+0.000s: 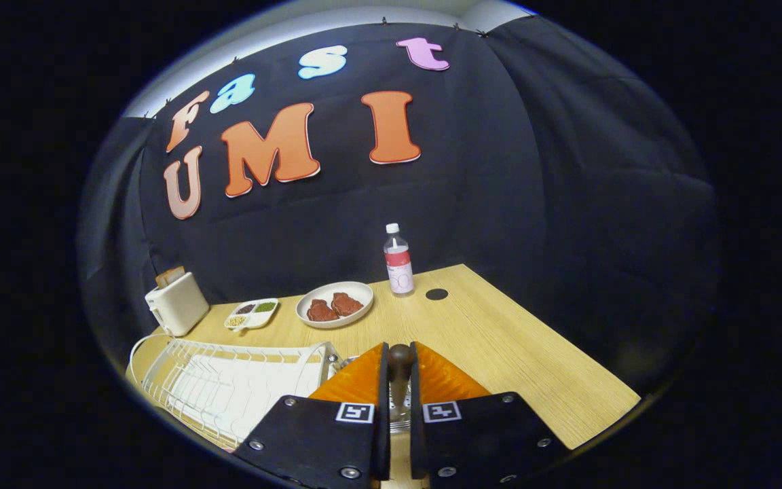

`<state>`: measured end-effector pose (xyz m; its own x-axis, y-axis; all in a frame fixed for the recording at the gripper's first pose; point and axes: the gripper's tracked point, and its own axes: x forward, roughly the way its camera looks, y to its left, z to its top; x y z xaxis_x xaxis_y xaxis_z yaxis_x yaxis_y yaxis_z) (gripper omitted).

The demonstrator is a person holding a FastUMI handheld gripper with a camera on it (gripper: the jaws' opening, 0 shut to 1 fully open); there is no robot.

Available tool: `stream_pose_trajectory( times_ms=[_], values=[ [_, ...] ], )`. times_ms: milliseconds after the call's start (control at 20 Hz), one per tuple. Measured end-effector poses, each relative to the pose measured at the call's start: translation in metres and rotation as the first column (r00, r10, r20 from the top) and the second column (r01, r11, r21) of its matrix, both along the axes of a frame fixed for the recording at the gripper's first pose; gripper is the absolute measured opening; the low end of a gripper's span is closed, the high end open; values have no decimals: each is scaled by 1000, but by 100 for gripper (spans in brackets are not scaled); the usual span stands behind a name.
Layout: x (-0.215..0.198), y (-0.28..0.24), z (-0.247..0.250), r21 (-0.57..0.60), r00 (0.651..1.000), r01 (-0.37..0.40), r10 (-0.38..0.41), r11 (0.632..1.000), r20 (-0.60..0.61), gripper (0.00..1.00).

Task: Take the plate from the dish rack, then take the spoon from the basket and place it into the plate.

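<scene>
I have the spoon (401, 370) clamped between my fingers (399, 387), both pressing on its dark handle, whose rounded end stands up just above my fingertips. Its metal part runs down between them, and I cannot see the bowl. Close on either side of my fingers lies something ridged and orange (357, 387); I cannot tell whether it is the basket. The plate I am meant to fill is not plain to me: the only plate I see is a white one (334, 303) further along the desk (499, 339), already carrying two reddish pieces of food, so I cannot say that is my target.

To do this step well, I judge I should keep the grip firm and the spoon near upright while lifting, so the hidden end comes free of whatever it sits in, then carry it level and lower it gently before letting go.

The wire dish rack (228, 387) sits just beside me on one side, so I would swing away from it. The bare wood on the other side gives open room, though the desk's edge and corner are near there. A bottle (398, 260), a small divided dish (252, 313) and a toaster (175, 303) stand well beyond.
</scene>
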<state>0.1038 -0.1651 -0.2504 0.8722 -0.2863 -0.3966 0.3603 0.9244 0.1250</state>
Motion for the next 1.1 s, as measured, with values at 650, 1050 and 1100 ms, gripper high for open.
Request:
stream_pose_trajectory(
  times_ms=[650,1050,1100],
  values=[
    [-19,52,107,-57,983,-93,101,994,151,11],
    [-67,111,141,-87,960,-198,211,976,185,10],
    [-73,118,141,-93,958,-207,221,974,183,10]
  ],
)
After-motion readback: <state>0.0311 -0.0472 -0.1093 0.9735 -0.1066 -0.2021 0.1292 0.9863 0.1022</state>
